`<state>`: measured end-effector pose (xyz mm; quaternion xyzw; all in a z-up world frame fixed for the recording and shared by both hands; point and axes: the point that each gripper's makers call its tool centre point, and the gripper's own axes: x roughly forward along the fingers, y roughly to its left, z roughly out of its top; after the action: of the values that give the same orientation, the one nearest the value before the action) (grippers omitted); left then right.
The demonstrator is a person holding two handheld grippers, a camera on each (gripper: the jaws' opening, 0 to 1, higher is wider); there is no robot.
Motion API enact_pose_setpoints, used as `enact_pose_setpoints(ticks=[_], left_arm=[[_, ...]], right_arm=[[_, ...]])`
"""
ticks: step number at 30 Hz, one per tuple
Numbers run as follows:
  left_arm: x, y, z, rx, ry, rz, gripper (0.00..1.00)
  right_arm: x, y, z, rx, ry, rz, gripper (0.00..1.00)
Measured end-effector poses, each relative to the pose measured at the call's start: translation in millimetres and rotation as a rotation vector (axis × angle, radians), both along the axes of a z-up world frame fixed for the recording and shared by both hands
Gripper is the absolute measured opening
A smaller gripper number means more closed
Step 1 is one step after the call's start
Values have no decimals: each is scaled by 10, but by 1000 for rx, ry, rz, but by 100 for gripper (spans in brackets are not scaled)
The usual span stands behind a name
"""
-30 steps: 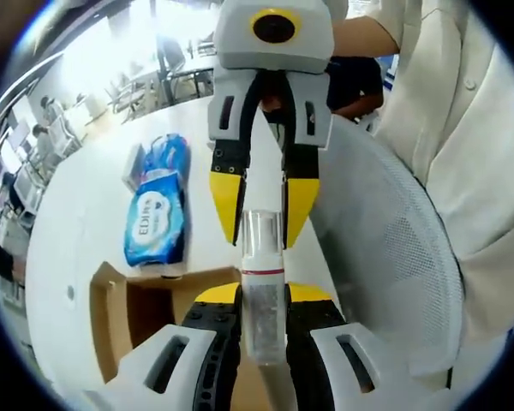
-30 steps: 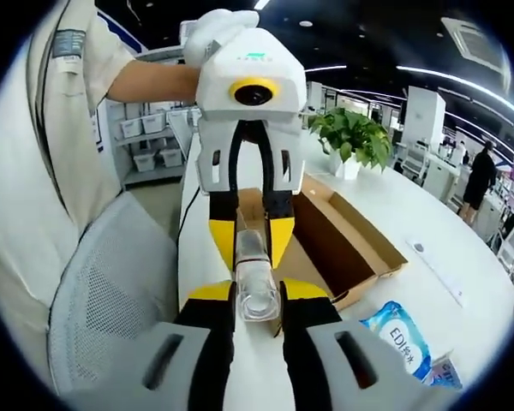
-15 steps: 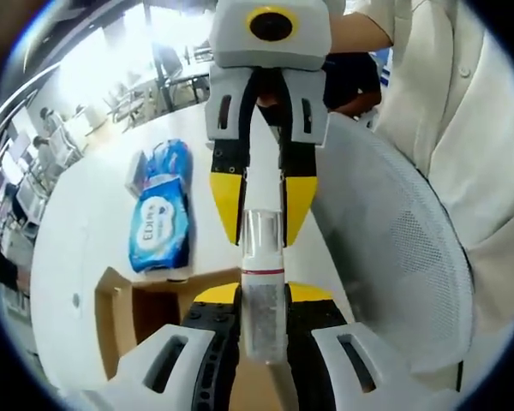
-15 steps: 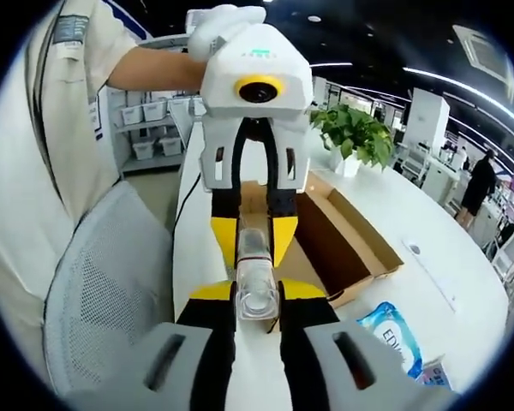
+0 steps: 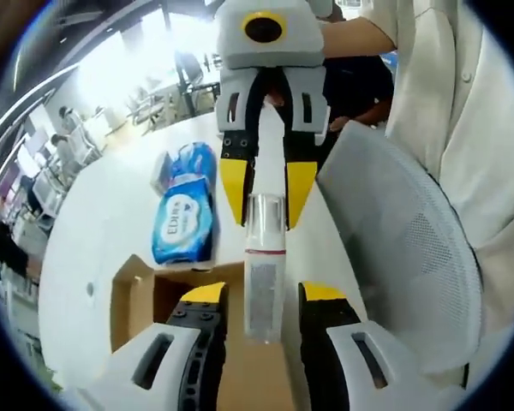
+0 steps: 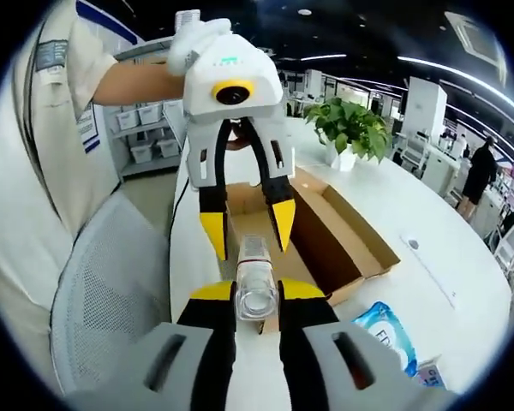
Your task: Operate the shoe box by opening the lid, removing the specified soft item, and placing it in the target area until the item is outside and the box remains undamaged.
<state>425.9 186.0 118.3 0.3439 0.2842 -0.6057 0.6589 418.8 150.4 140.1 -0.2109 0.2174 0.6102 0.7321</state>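
Note:
A clear plastic bottle [image 5: 265, 282] with a thin red band is held in the air between my two grippers, which face each other. My right gripper [image 6: 257, 295] is shut on the bottle [image 6: 256, 287] and comes down from the top of the left gripper view [image 5: 267, 201]. My left gripper [image 5: 265, 295] is open, its jaws spread on either side of the bottle without touching it; in the right gripper view it [image 6: 248, 231] stands spread just past the bottle's far end. The open cardboard shoe box [image 6: 343, 231] lies on the white table [image 6: 428, 231] below, and its edge [image 5: 137, 291] is also seen.
A blue pack of wet wipes [image 5: 184, 218] lies beside the box, and is seen again [image 6: 390, 330]. A grey mesh chair back [image 5: 403, 248] stands close under the grippers. A potted plant [image 6: 353, 128] sits behind the box. A person in a pale shirt [image 5: 463, 128] holds both grippers.
My left gripper's jaws have opened and let go of the bottle. The right gripper still holds it. Both views have shifted a little.

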Motion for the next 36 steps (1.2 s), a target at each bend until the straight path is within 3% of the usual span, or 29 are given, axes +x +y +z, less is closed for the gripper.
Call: enact_pose_setpoints(ticks=[10,17,21,36], left_arm=[[167,346,93,-101,5,228,51],[323,615,201,-218,-14,465,62],[337,776,209,-259,-12,557,68],[169,1201,195,-340,-25,759,80]], right_arm=[[193,-141,42,-74,-21,34,15],[476,-359,135,-143,-71,49,15],[648,-490,201,-176,-92,53,15],[1144,-790,217,-310,-123,76,16]])
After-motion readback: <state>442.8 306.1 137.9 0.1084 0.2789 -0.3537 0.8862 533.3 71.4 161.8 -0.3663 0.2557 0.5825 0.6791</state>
